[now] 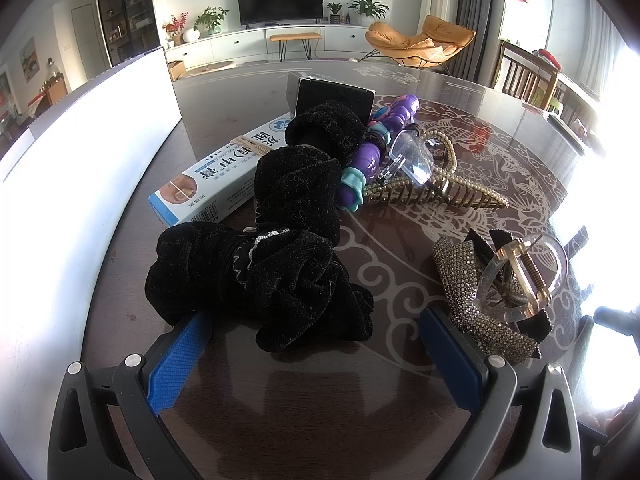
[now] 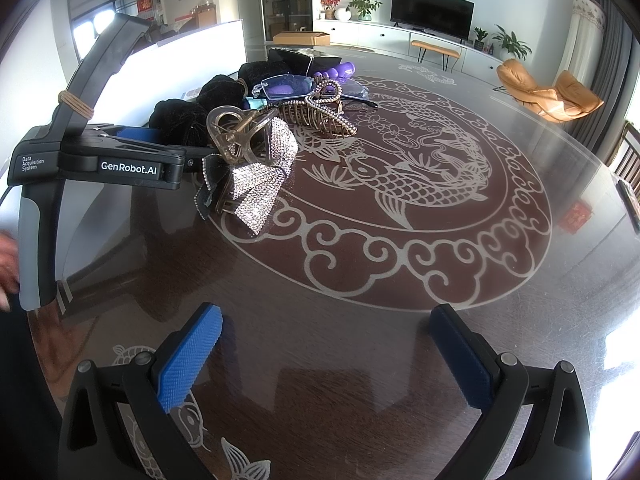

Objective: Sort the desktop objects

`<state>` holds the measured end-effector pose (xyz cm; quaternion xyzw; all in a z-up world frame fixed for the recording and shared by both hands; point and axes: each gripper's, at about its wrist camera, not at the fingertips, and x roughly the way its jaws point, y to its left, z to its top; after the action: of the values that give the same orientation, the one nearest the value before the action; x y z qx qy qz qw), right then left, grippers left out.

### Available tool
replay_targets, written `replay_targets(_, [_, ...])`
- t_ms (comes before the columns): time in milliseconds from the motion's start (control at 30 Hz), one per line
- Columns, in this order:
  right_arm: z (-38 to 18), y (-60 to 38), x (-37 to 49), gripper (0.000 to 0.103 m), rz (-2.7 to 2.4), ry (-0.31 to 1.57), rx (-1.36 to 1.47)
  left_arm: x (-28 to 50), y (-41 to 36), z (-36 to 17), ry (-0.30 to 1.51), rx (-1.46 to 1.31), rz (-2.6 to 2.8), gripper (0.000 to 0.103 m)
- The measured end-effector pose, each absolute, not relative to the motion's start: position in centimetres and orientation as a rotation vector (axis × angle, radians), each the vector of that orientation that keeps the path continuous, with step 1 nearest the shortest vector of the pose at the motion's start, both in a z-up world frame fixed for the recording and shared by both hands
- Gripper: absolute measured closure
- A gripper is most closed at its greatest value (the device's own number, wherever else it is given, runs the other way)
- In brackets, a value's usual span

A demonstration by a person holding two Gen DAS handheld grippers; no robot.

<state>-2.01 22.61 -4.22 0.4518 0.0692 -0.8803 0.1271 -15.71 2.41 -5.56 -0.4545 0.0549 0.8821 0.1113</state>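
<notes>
Items I count on the table, all heaped close together:
- Black velvet scrunchies [image 1: 276,256], three, fuzzy, in a touching row.
- Blue-and-white ointment box [image 1: 212,184], flat, rubber-banded, behind the scrunchies.
- Black box [image 1: 334,98], upright, at the far end.
- Purple-and-teal plastic toy [image 1: 370,156], lying against the scrunchies.
- Rimless glasses [image 1: 412,160], resting on a pearl-edged gold claw clip [image 1: 448,190].
- Rhinestone bow clip [image 1: 476,304], with a clear claw clip [image 1: 520,276] on top.
</notes>
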Motion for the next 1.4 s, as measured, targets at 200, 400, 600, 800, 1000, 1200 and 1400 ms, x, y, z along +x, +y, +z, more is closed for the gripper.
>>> replay_targets(200, [-4.2, 22.5, -2.0, 0.000, -2.562, 0.202, 1.315, -15.7, 2.4, -5.6, 0.161, -1.335, 2.590, 0.000])
replay_targets(400, [-4.2, 22.6, -2.0, 0.000, -2.562, 0.202, 1.314, -15.6, 2.4, -5.5, 0.165, -1.338, 2.582, 0.000])
replay_targets(600, [-4.2, 22.6, -2.0, 0.000, -2.561, 0.202, 1.313, -11.7, 2.0, -5.7, 0.183, -1.366, 2.555, 0.000])
replay_targets(800, [-4.2, 22.6, -2.0, 0.000, -2.561, 0.202, 1.313, -8.9, -1.7, -5.7, 0.067, -1.467, 2.680, 0.000])
replay_targets(1000, [-3.9, 22.2, -3.0, 0.000, -2.552, 0.120, 1.329, -9.1, -2.6, -5.7, 0.018, -1.478, 2.745, 0.000])
replay_targets(1200, [-2.3, 18.8, -6.6, 0.000, -2.504, 0.023, 1.219, -8.8, -2.6, -5.8, -0.005, -1.483, 2.768, 0.000])
replay_targets(1400, [-3.7, 14.4, -11.1, 0.003, -2.455, 0.135, 1.250, -8.6, -2.9, -5.9, -0.003, -1.482, 2.769, 0.000])
